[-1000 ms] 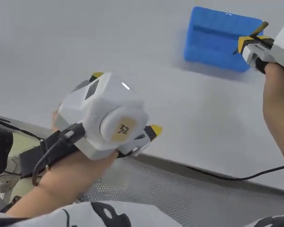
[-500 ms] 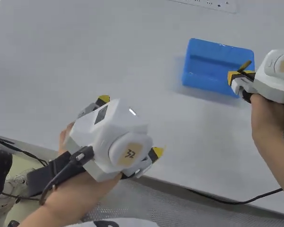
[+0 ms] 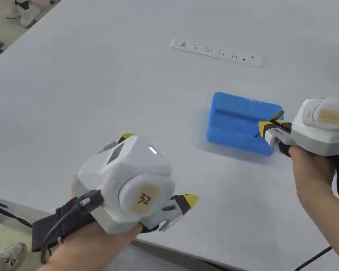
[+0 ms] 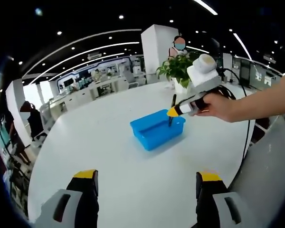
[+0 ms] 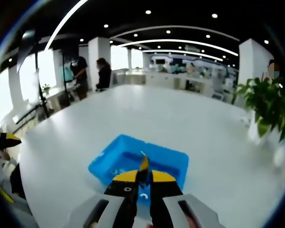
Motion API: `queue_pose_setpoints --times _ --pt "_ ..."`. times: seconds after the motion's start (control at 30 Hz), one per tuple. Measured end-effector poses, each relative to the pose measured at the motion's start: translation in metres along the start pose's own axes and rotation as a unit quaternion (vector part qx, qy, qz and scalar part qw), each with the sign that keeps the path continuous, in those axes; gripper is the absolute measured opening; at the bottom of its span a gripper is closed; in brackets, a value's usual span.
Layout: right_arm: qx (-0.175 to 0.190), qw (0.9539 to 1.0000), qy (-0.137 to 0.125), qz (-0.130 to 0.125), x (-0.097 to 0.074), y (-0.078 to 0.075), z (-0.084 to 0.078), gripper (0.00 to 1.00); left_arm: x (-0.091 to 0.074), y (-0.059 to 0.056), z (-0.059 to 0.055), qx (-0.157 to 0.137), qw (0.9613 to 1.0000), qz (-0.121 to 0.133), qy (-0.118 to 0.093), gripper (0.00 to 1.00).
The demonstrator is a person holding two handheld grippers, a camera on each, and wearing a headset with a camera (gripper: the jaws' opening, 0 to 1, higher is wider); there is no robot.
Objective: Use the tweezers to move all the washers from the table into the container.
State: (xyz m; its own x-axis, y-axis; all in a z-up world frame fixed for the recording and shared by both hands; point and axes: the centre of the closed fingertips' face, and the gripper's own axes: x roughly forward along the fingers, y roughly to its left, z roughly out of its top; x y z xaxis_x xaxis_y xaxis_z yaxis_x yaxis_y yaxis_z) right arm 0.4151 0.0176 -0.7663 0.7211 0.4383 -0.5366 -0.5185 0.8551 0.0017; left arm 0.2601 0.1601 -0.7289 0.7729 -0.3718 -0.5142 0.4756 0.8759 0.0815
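The blue container lies on the white table, right of centre. My right gripper hovers at its right end, shut on thin dark tweezers. In the right gripper view the tweezers stick out between the closed yellow-tipped jaws of the right gripper and point down into the container. My left gripper is held near the table's front edge, jaws wide apart and holding nothing. The left gripper view has the left gripper facing the container, with the right gripper and the tweezers above it.
A white power strip lies at the far side of the table. Bare table top stretches between my left gripper and the container. A potted plant stands beyond the table's far edge. People stand in the background hall.
The head camera has tilted up, so the whole picture has slid down. My right gripper stays at the container's right end with the tweezers. The left gripper remains near the front edge.
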Motion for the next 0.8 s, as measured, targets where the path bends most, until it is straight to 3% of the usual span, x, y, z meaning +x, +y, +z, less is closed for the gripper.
queue_pose_setpoints --times 0.07,0.2,0.27,0.3,0.37,0.5,0.67,0.7,0.8 --pt "-0.034 0.9992 -0.014 0.018 -0.009 0.008 0.012 0.05 0.000 -0.005 0.023 -0.005 0.9992 -0.033 -0.022 0.78" --pt "-0.096 0.9936 -0.023 0.055 -0.034 0.033 0.025 0.05 0.005 -0.013 0.060 0.025 0.9950 -0.086 -0.045 0.64" --pt "-0.125 0.9894 -0.012 0.072 -0.042 0.044 0.022 0.05 0.009 -0.021 0.075 0.036 0.9907 -0.120 -0.054 0.51" --pt "-0.138 0.9877 -0.007 0.074 -0.049 0.049 0.020 0.05 0.010 -0.024 0.078 0.038 0.9895 -0.128 -0.055 0.44" --pt "-0.154 0.9853 -0.015 0.072 -0.057 0.054 0.020 0.05 0.016 -0.029 0.091 0.048 0.9859 -0.145 -0.070 0.32" --pt "-0.175 0.9811 -0.005 0.082 -0.069 0.062 0.009 0.05 0.032 -0.045 0.097 0.066 0.9795 -0.181 -0.060 0.30" --pt "-0.203 0.9745 0.013 0.095 -0.078 0.068 -0.007 0.05 0.040 -0.070 0.095 0.102 0.9679 -0.224 -0.051 0.20" --pt "-0.204 0.9739 0.017 0.098 -0.079 0.070 -0.012 0.05 0.039 -0.079 0.092 0.110 0.9620 -0.246 -0.042 0.18" --pt "-0.215 0.9705 0.028 0.106 -0.080 0.076 -0.024 0.05 0.042 -0.089 0.091 0.131 0.9573 -0.254 -0.042 0.15"
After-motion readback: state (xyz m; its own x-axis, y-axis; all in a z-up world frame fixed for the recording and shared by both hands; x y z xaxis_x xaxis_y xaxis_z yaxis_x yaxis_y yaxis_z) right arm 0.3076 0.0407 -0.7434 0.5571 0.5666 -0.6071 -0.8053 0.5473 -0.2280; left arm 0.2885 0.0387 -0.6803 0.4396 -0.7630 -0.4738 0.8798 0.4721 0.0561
